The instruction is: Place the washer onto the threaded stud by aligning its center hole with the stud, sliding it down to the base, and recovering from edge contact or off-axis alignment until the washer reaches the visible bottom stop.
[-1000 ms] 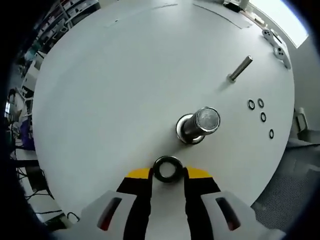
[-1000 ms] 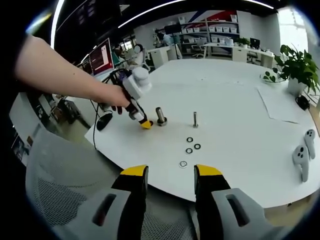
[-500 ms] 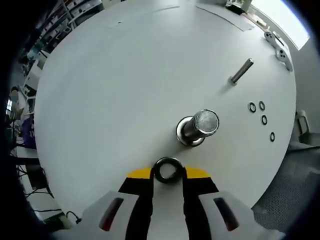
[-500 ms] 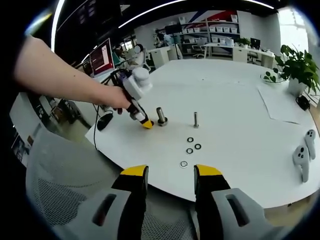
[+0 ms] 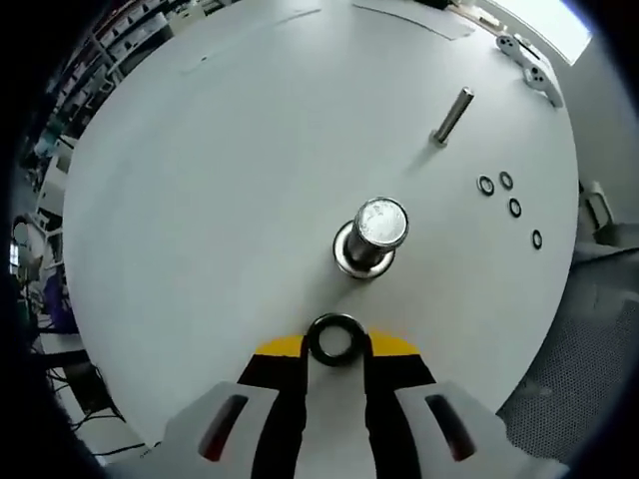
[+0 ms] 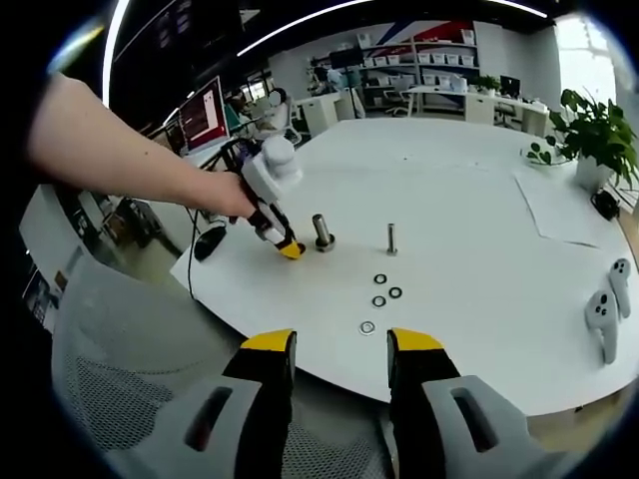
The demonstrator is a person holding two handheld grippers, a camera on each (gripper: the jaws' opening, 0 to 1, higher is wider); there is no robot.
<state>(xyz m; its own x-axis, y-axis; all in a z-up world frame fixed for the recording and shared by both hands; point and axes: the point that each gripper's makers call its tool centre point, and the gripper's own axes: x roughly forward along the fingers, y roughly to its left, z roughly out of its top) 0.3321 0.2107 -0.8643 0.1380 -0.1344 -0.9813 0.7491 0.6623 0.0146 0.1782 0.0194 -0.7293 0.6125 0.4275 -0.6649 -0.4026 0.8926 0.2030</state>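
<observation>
In the left gripper view my left gripper (image 5: 335,342) is shut on a dark ring washer (image 5: 335,338), held above the white round table (image 5: 220,170). The thick threaded stud (image 5: 373,235) stands upright on its round base a short way beyond the washer, slightly right of it. In the right gripper view a person's hand holds the left gripper (image 6: 288,248) just left of the stud (image 6: 321,231). My right gripper (image 6: 339,344) hangs open near the table's front edge, nothing between its jaws.
A slimmer bolt (image 5: 451,115) stands farther back on the table. Several loose washers (image 5: 509,195) lie to the right of the stud. Two white controllers (image 6: 606,307) rest at the table's right side. A mesh chair (image 6: 120,369) sits below the near edge.
The left gripper has drawn back a little with the washer, so the stud now sits farther from the jaws. The right gripper has stayed still.
</observation>
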